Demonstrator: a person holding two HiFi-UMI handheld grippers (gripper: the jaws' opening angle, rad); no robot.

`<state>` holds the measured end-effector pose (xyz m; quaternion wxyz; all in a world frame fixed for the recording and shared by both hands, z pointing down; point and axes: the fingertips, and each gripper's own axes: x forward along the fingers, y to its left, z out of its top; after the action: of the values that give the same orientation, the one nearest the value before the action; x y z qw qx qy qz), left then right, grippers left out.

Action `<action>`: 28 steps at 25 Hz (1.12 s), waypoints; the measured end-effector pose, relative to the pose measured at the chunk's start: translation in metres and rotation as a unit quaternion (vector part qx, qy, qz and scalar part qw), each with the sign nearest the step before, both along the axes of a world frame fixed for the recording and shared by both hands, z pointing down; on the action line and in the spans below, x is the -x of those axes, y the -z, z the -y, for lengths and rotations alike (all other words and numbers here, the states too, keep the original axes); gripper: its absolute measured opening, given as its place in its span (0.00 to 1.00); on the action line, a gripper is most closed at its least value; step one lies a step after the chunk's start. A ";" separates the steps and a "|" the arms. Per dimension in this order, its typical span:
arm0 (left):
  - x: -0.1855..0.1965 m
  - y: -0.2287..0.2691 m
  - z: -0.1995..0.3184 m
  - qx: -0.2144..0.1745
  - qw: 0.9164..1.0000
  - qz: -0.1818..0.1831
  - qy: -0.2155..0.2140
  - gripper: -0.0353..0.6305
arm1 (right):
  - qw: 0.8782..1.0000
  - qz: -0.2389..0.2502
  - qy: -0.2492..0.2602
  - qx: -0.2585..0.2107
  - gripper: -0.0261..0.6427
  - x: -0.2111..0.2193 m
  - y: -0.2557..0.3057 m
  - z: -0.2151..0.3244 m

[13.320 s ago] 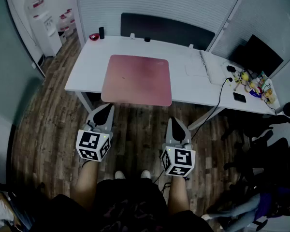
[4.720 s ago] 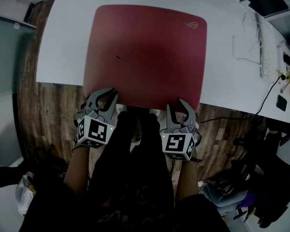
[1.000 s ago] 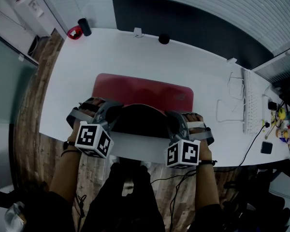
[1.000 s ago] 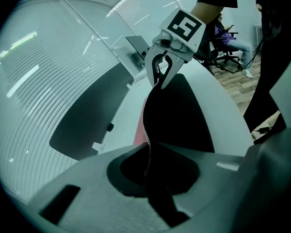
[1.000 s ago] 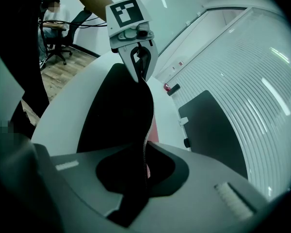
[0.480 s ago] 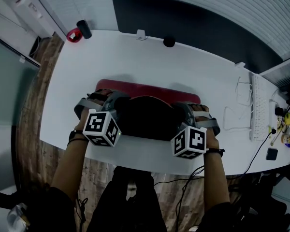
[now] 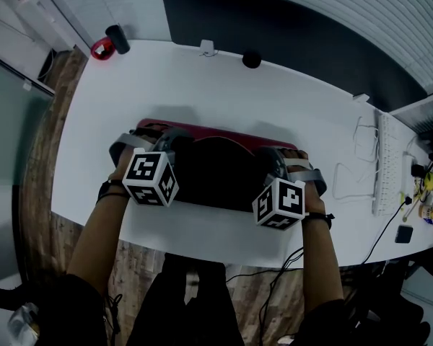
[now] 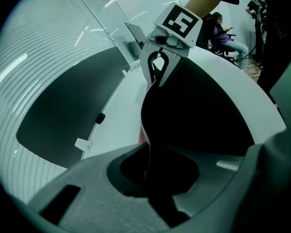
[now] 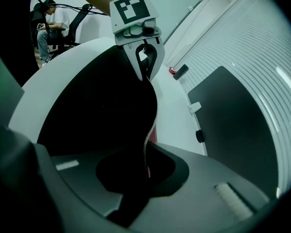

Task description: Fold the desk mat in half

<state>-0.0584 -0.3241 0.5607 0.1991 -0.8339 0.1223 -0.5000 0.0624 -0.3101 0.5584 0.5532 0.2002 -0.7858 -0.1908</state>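
left gripper (image 8: pixel 146 166) and right gripper (image 9: pixel 145 171) clamp tight on the desk mat (image 7: pixel 216 173).

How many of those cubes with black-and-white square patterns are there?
2. One cube sits on the left gripper, the other on the right gripper, both over the desk mat.

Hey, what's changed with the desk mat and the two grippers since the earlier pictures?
The left gripper and the right gripper closed on the near edge of the desk mat and carried it over, away from the person, toward the far edge. It lay flat, red side up; now its black underside faces up and only a red sliver shows. Unchanged: its far edge on the white desk, the keyboard at right.
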 end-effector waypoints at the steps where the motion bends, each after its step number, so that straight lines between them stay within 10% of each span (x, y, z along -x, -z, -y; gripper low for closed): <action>1: 0.000 -0.001 0.001 0.000 1.000 0.003 -0.003 0.09 | 1.000 0.002 0.000 -0.002 0.09 0.001 -0.001 0.002; 28: 0.001 -0.017 0.021 -0.004 1.000 0.006 0.012 0.15 | 0.999 0.009 -0.014 -0.038 0.20 0.001 -0.011 0.024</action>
<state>-0.0593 -0.3447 0.5782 0.1970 -0.8286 0.1328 -0.5070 0.0613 -0.3343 0.5697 0.5407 0.2338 -0.7802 -0.2106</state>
